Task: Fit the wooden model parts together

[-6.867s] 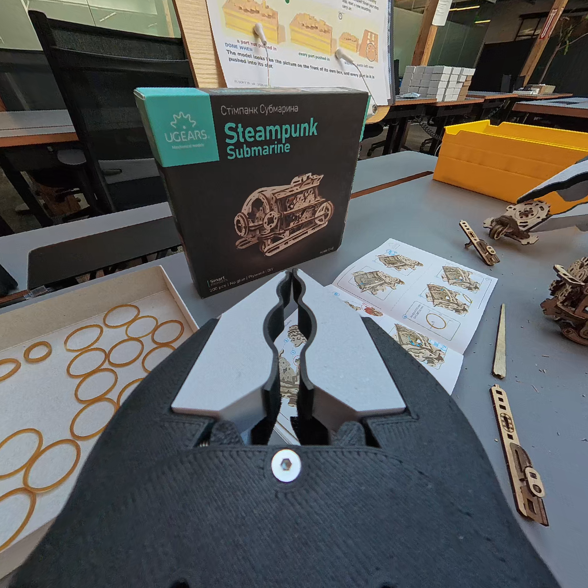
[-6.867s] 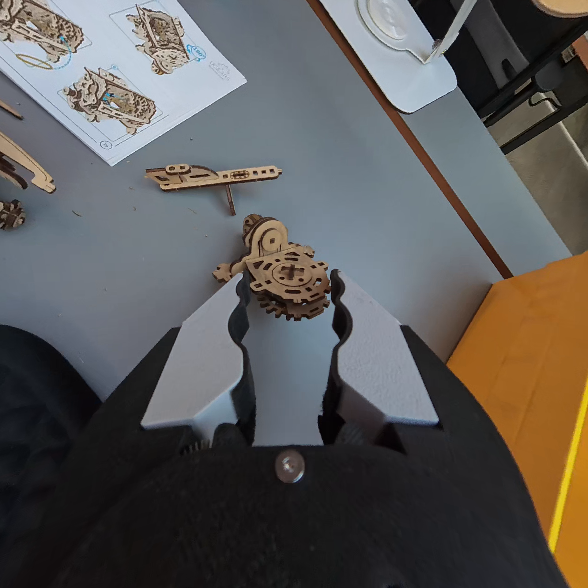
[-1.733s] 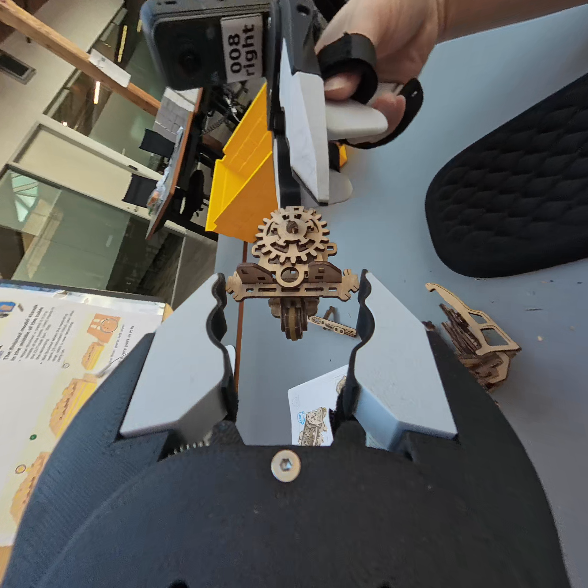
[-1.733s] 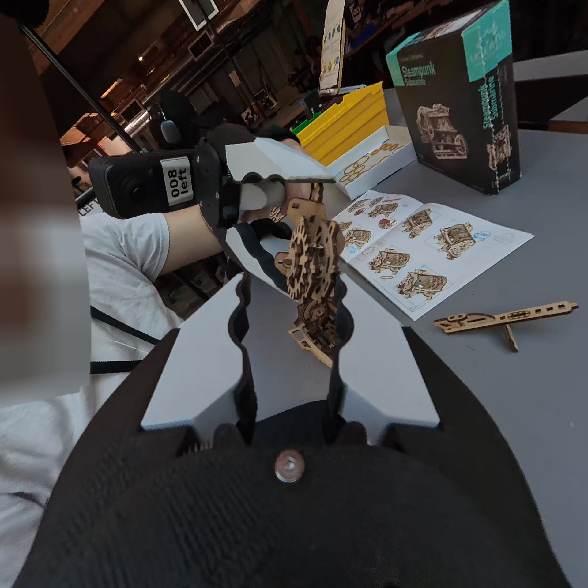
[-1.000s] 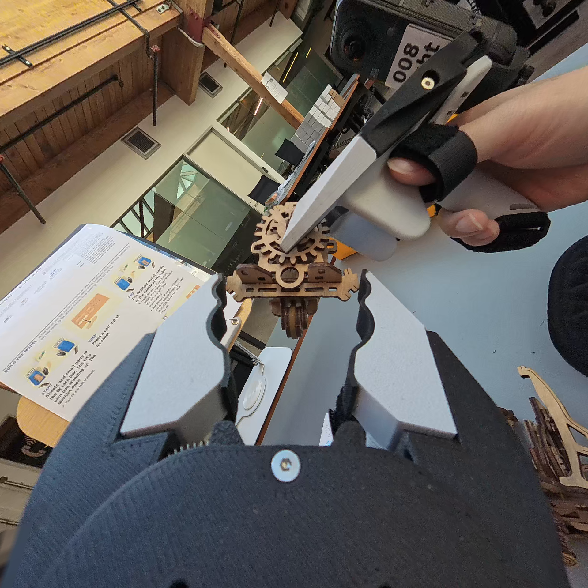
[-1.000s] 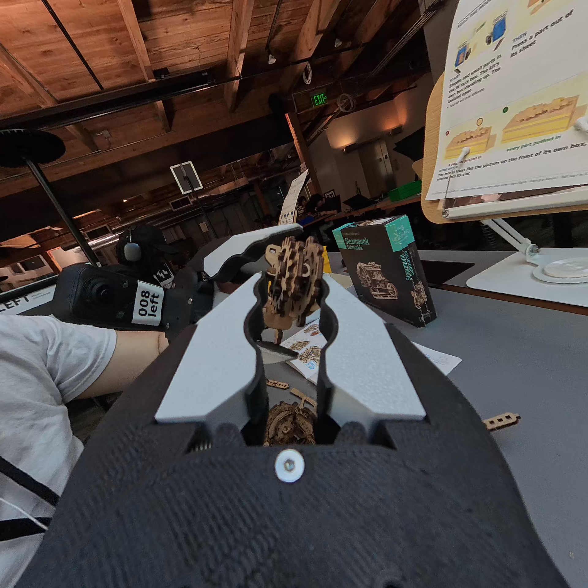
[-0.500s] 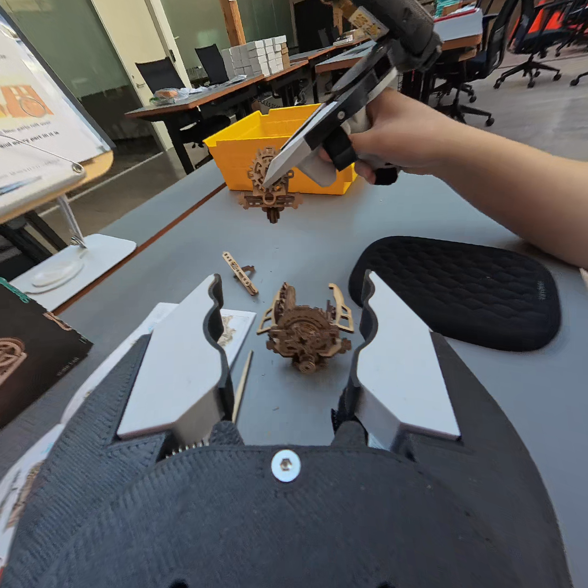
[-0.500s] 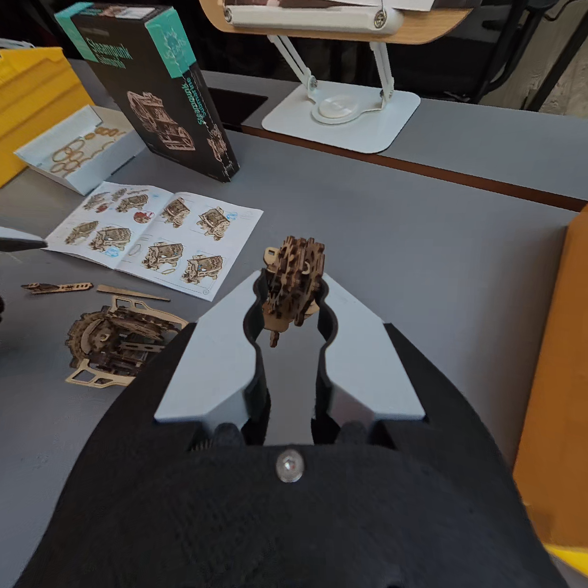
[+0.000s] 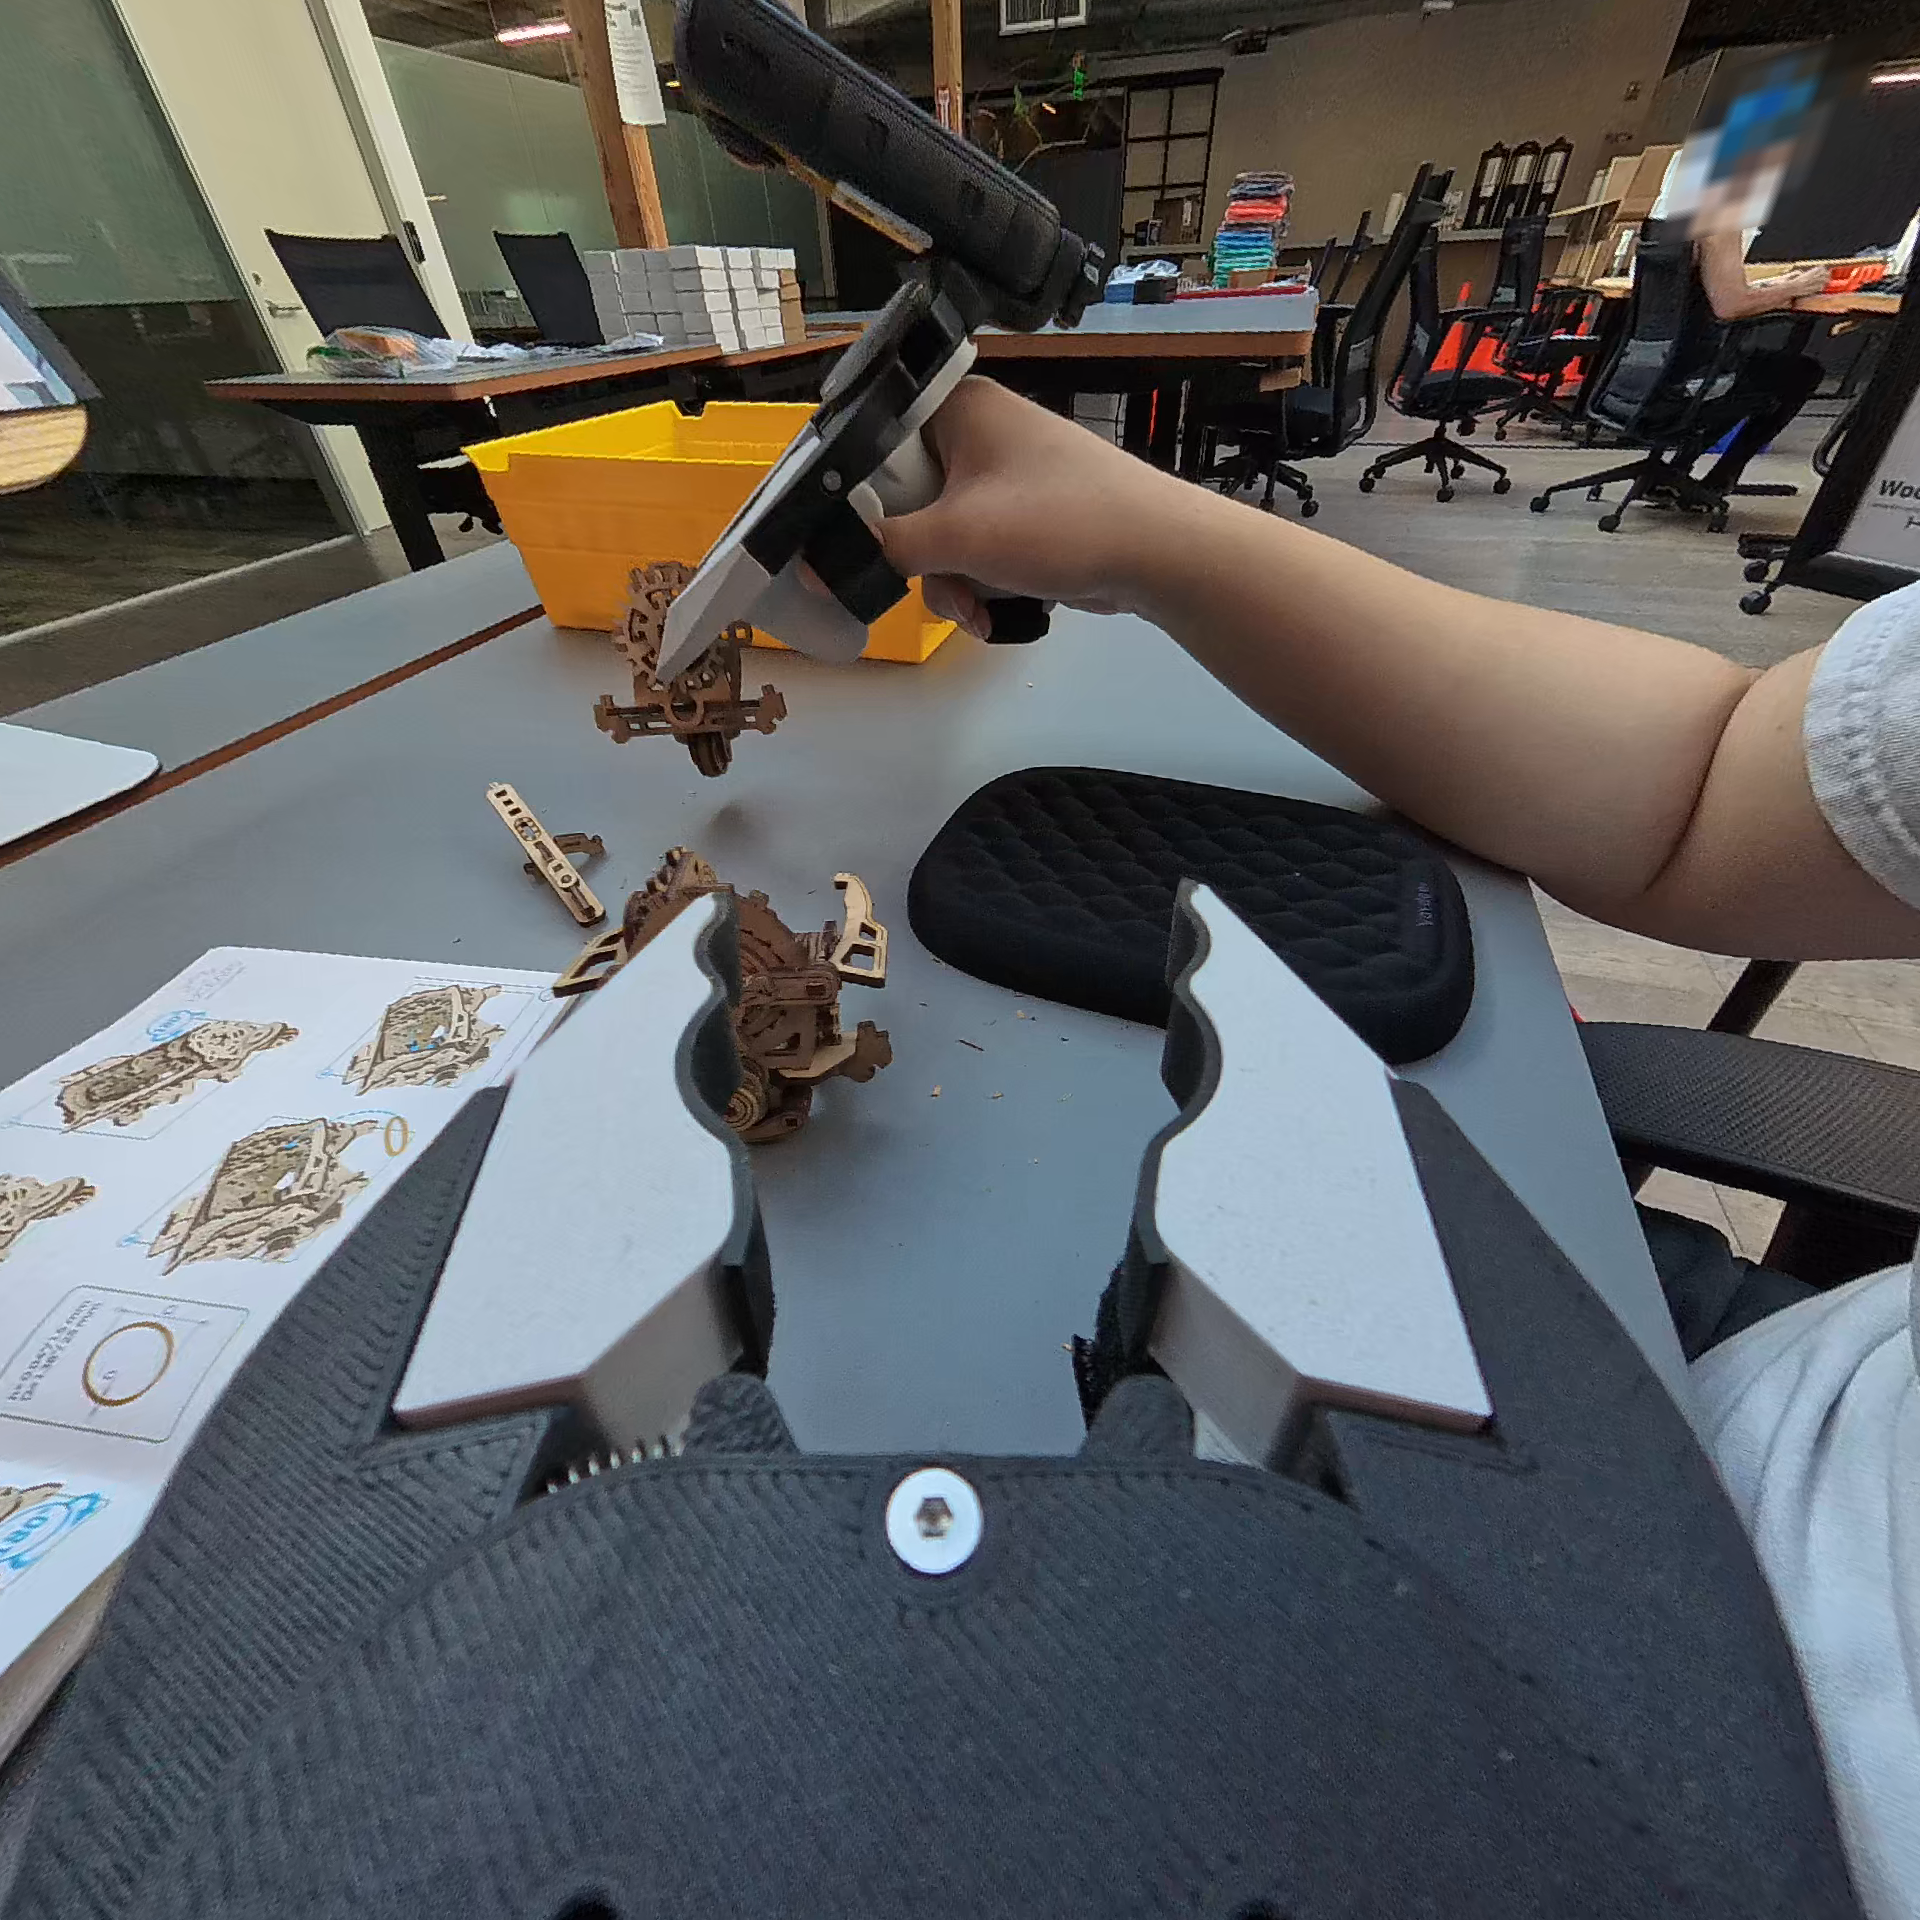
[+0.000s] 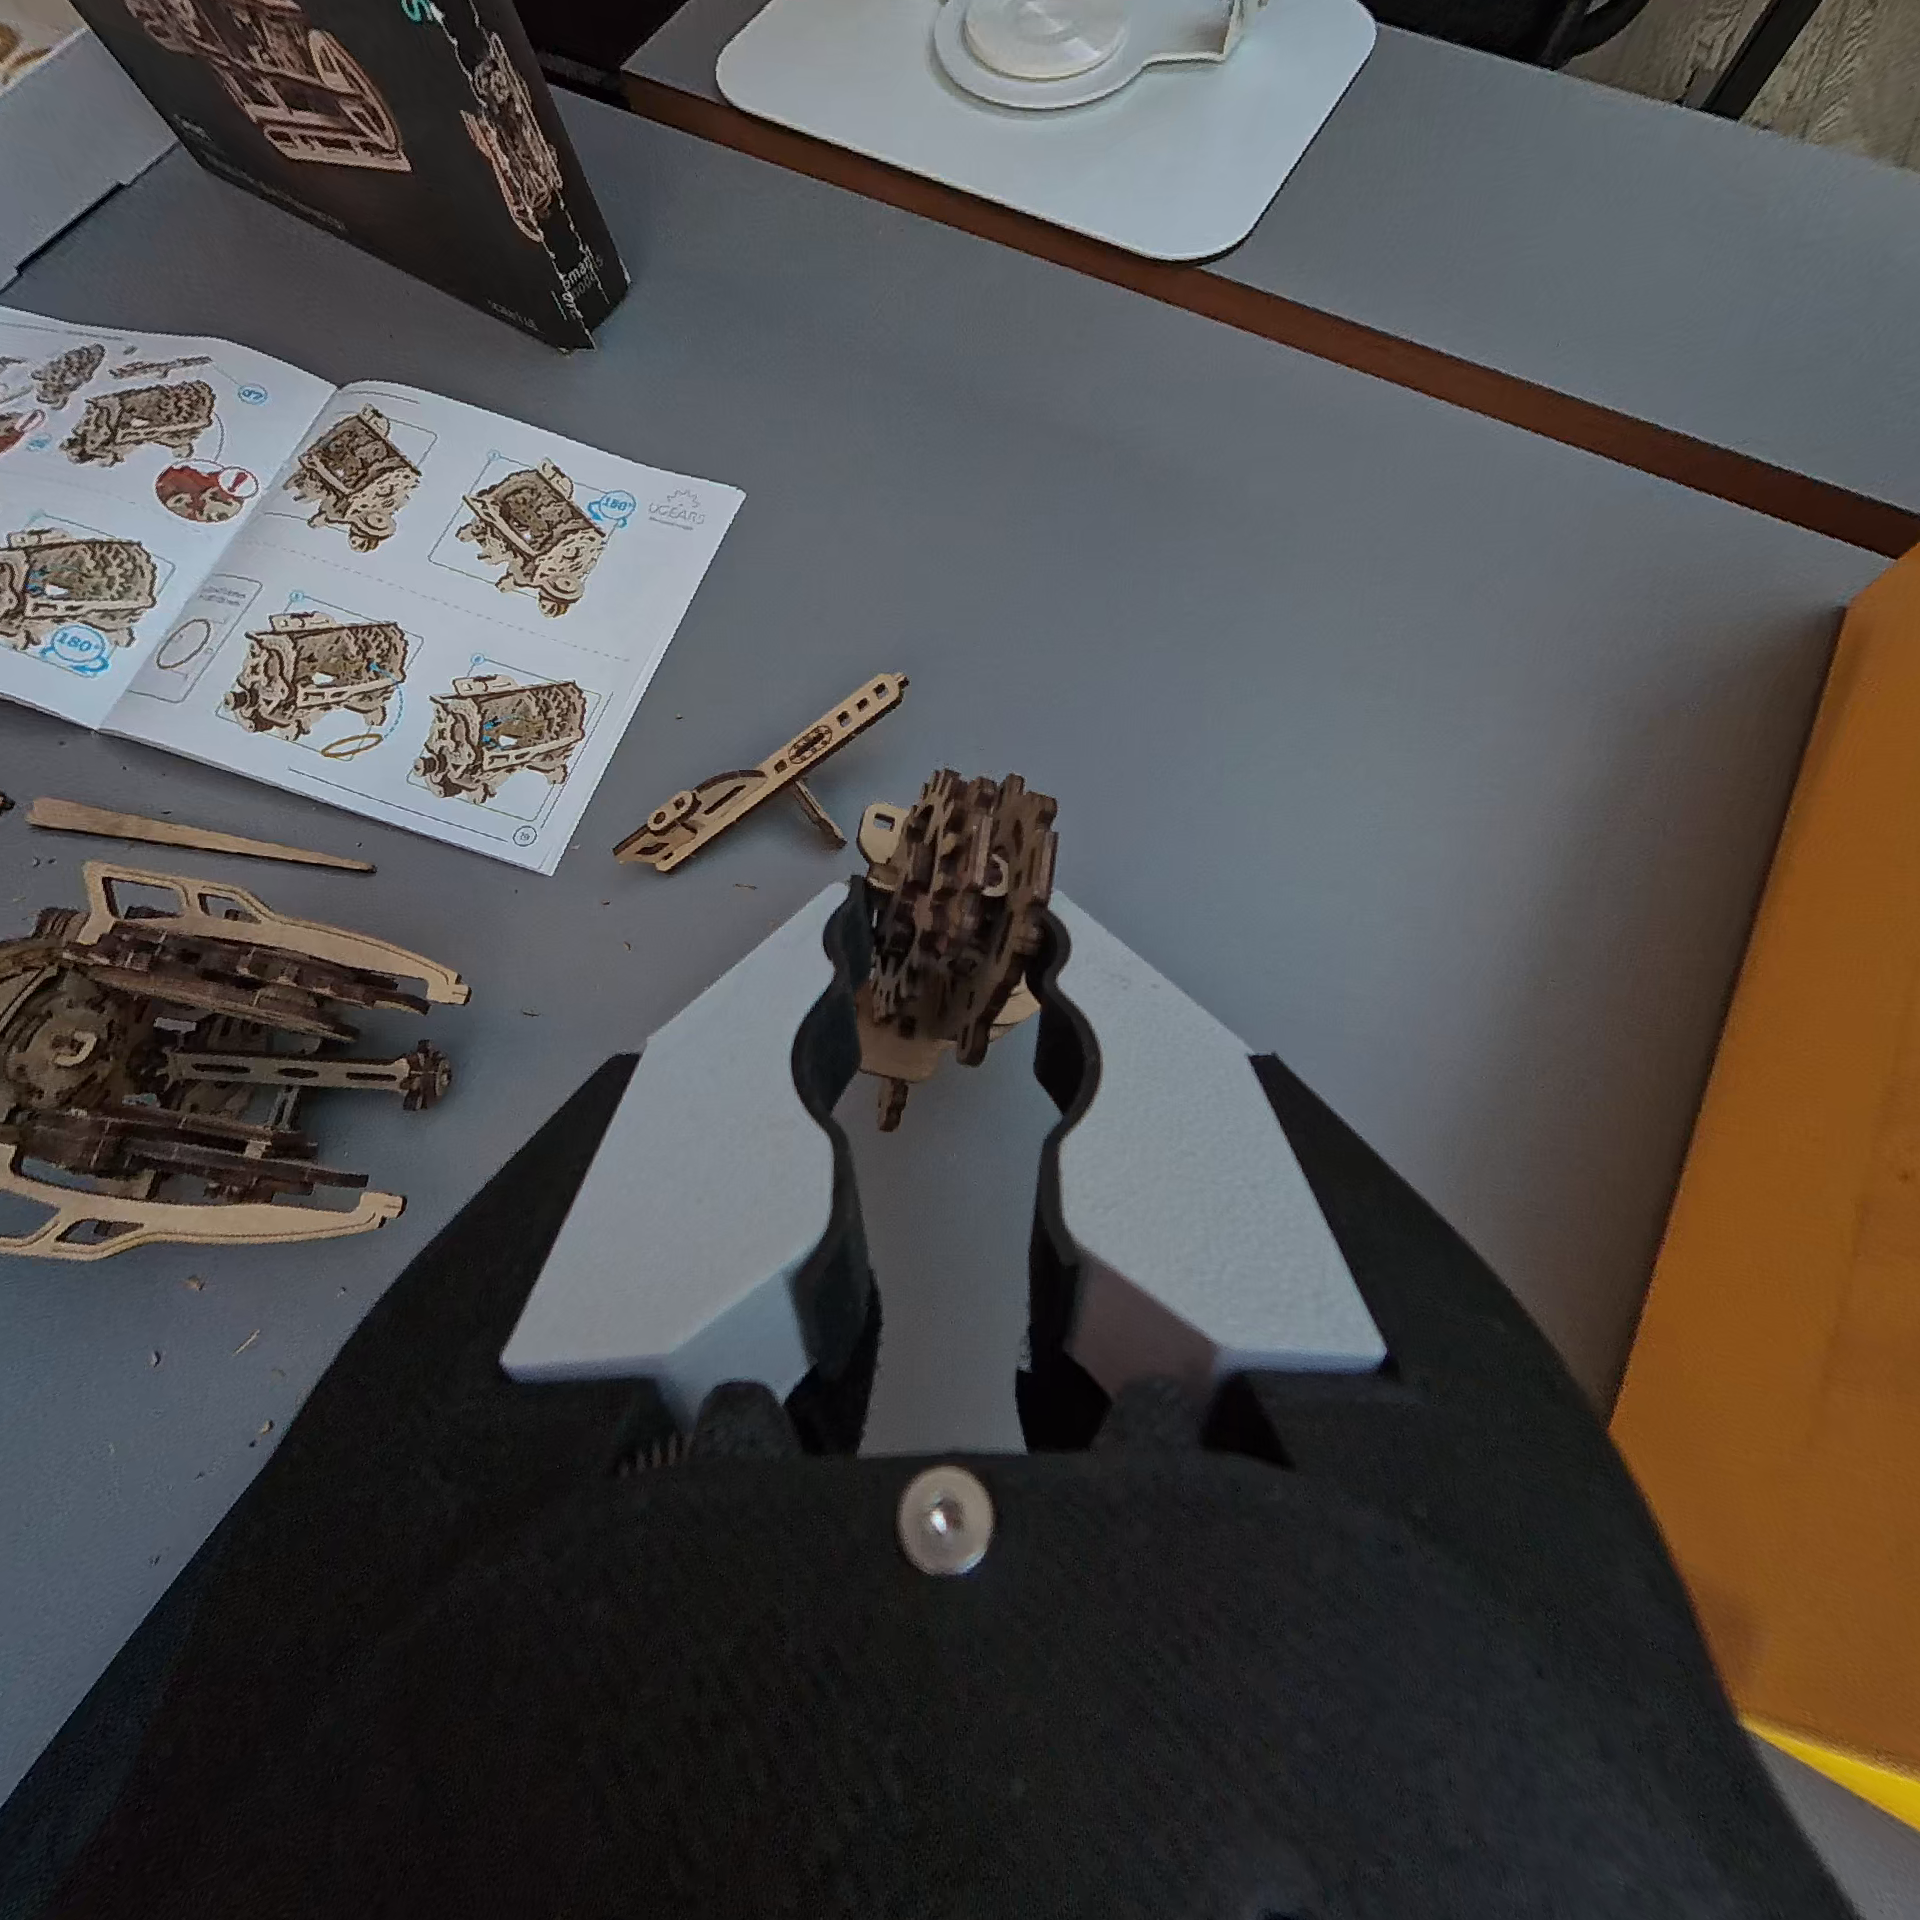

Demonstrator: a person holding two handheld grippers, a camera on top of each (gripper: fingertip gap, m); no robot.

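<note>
My right gripper (image 10: 951, 914) is shut on a small wooden gear assembly (image 10: 971, 862) and holds it above the grey table; the assembly also shows in the left wrist view (image 9: 686, 696), in front of the yellow bin. The larger wooden model body (image 9: 790, 997) lies on the table, partly behind my left finger; in the right wrist view (image 10: 177, 1060) it lies at the left. My left gripper (image 9: 951, 904) is open and empty just above and right of it. A loose wooden strip part (image 9: 545, 852) (image 10: 758, 779) lies between the two assemblies.
An open instruction booklet (image 10: 364, 582) and a thin wooden stick (image 10: 187, 836) lie left. A dark kit box (image 10: 364, 135) and a white stand base (image 10: 1049, 104) stand behind. A yellow bin (image 9: 665, 499) and a black cushion pad (image 9: 1195, 904) are on the right. To the thin wooden stick (image 10: 187, 836): left tips about 12 cm, right tips about 20 cm.
Both grippers have tilted down from ceiling-facing to the table. The left gripper has moved away from the gear assembly and closer to the model body. The right has lowered the gear assembly toward the table.
</note>
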